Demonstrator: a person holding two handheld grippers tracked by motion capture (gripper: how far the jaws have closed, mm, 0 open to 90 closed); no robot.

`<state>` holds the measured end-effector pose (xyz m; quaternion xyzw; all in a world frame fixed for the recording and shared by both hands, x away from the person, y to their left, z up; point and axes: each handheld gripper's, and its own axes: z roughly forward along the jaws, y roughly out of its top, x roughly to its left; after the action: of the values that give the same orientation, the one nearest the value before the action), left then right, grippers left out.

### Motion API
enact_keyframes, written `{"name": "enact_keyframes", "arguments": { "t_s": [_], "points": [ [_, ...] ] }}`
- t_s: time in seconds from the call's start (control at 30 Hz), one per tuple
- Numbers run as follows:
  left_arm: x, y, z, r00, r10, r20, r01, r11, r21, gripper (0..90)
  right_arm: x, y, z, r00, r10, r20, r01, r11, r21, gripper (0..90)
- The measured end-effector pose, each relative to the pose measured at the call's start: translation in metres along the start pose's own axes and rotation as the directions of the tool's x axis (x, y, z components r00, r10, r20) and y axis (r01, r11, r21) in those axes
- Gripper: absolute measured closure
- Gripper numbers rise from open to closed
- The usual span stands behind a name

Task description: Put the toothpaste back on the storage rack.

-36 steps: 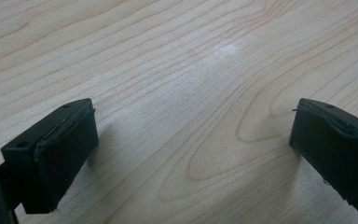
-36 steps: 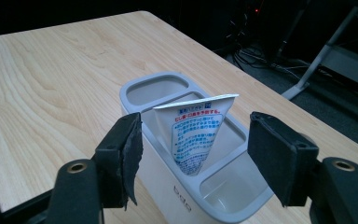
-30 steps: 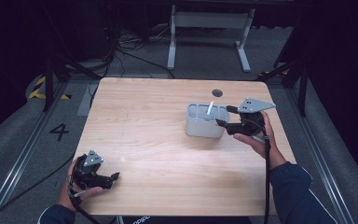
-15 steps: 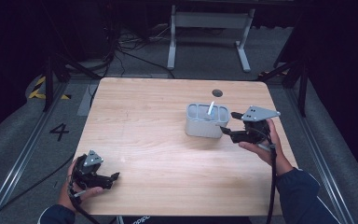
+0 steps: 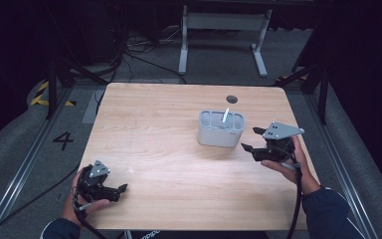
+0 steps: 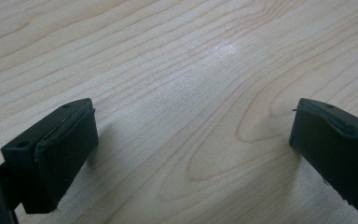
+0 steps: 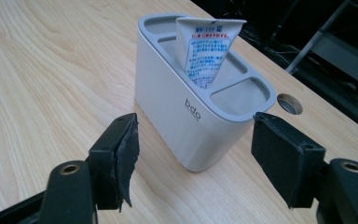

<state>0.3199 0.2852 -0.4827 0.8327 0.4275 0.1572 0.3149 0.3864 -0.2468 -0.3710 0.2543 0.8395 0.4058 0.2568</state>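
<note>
A grey compartmented holder [image 5: 221, 133] stands upright right of the table's middle, with a white tube [image 5: 225, 115] sticking up from its middle slot. My right gripper [image 5: 248, 140] hovers just right of the holder, apart from it, open and pointing at it. In the right gripper view the holder [image 7: 177, 112] and the printed tube [image 7: 208, 51] sit just beyond the gripper [image 7: 198, 140], whose spread jaws hold nothing. My left gripper [image 5: 123, 190] rests at the front left corner, open. The left gripper [image 6: 191, 149] has just bare wood between its jaws.
A round cable hole [image 5: 232, 99] lies in the wooden table [image 5: 154, 129] behind the holder. A grey metal stand [image 5: 222, 22] and loose cables sit on the floor beyond the far edge. Rails run along both sides of the table.
My right gripper has drawn back from the holder's upper right edge, to the right and toward the person. The left gripper has stayed put.
</note>
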Motion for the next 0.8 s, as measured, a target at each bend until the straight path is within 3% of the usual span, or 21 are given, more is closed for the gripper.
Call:
{"name": "enact_keyframes", "arguments": {
  "t_s": [0.8],
  "points": [
    [0.000, 0.000, 0.000, 1.0000, 0.000, 0.000, 0.000, 1.0000, 0.000, 1.5, 0.005, -0.045, -0.012, 0.9993, -0.009, 0.035, 0.006, 0.997, 0.079, 32.1]
  ]
}}
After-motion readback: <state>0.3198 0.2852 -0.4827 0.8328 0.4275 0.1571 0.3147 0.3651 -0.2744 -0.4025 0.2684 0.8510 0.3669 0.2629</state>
